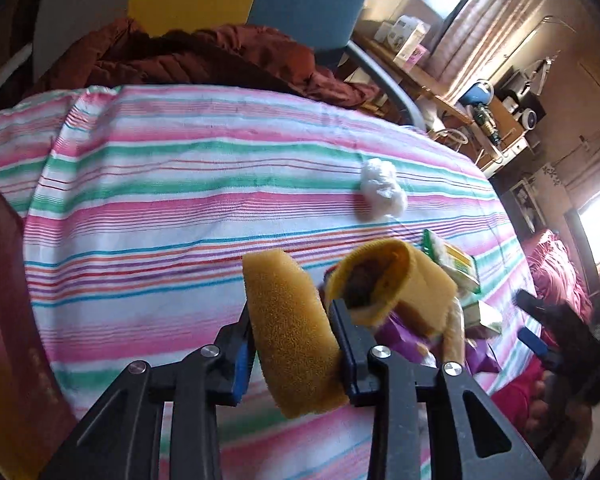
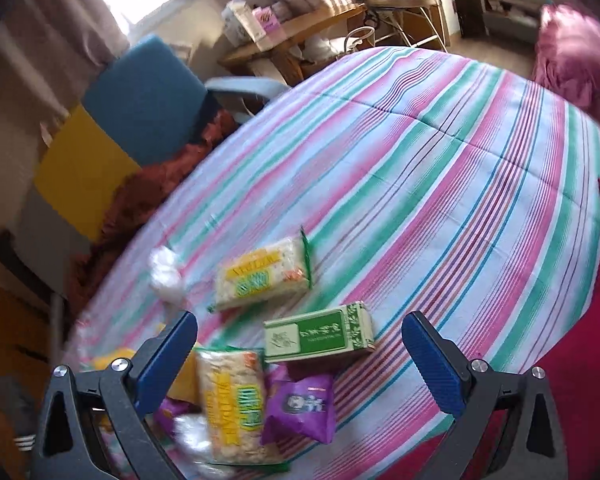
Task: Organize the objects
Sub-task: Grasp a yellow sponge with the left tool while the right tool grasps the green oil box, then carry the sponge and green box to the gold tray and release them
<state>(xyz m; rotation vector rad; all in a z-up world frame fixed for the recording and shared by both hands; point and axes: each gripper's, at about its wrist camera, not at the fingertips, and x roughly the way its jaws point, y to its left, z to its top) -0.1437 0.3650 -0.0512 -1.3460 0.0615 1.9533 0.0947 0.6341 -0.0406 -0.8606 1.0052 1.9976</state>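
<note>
My left gripper [image 1: 296,346] is shut on a thick yellow sponge strip [image 1: 292,320] that stands up between its blue pads, above the striped bedsheet [image 1: 180,184]. Just right of it lies a curled yellow sponge piece [image 1: 404,280] on a heap of packets. My right gripper [image 2: 300,320] is open and holds nothing; it hovers over a green box [image 2: 320,334]. Below that box lie a rice-cracker packet [image 2: 232,400] and a purple packet [image 2: 304,408]. A second cracker packet [image 2: 260,276] lies further out, with a white cotton wad [image 2: 164,276] to its left.
A dark red box [image 1: 4,320] stands at the sheet's left edge. A rust-coloured jacket [image 1: 204,56] and a blue and yellow chair [image 2: 140,96] lie beyond the far edge. A pink pillow [image 2: 572,52] sits at the far right.
</note>
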